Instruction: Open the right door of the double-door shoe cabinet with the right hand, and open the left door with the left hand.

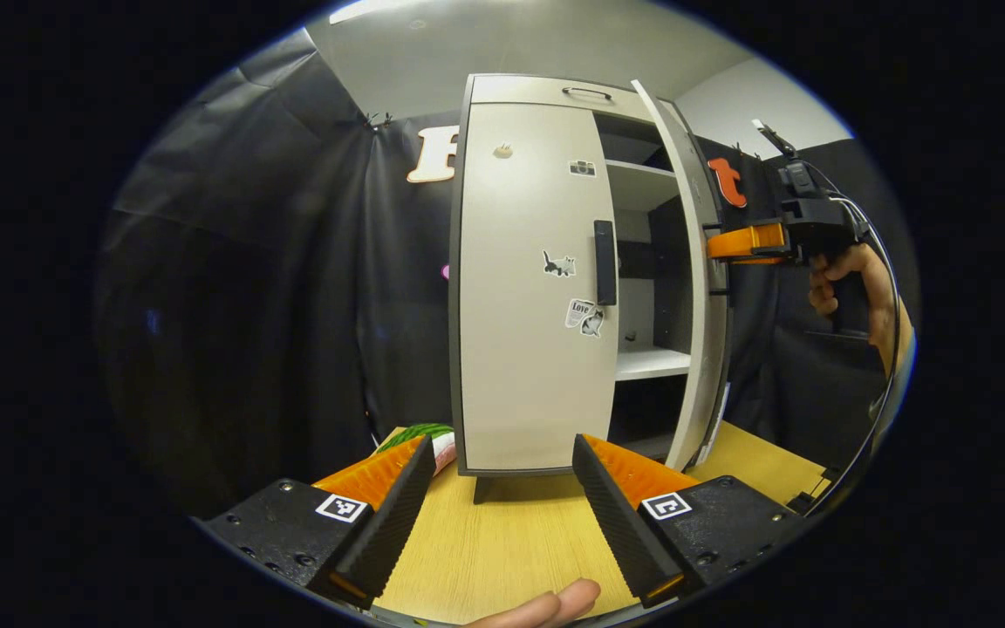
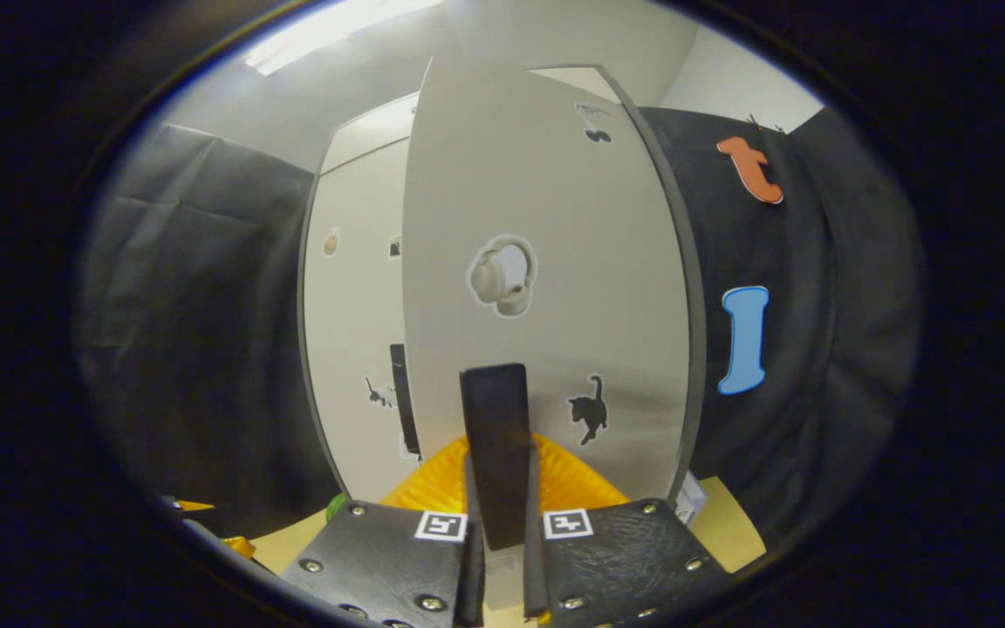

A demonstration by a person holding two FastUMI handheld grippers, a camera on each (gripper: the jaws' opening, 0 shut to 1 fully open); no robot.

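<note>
The right claw [image 2: 498,523] is clamped on the right door's handle [image 2: 494,436]; the left claw [image 1: 498,506] is wide open and empty. The left door [image 1: 529,288], upright on the counter [image 1: 502,541], looks stiff and light; take its black handle [image 1: 605,262].

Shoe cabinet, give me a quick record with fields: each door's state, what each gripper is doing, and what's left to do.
right door: swung partly open, shelves visible behind it
left door: closed
right gripper: shut on the right door handle
left gripper: open, apart from the cabinet, above the wooden table
left door handle: untouched
remaining: finish the right door, then open the left door
</note>
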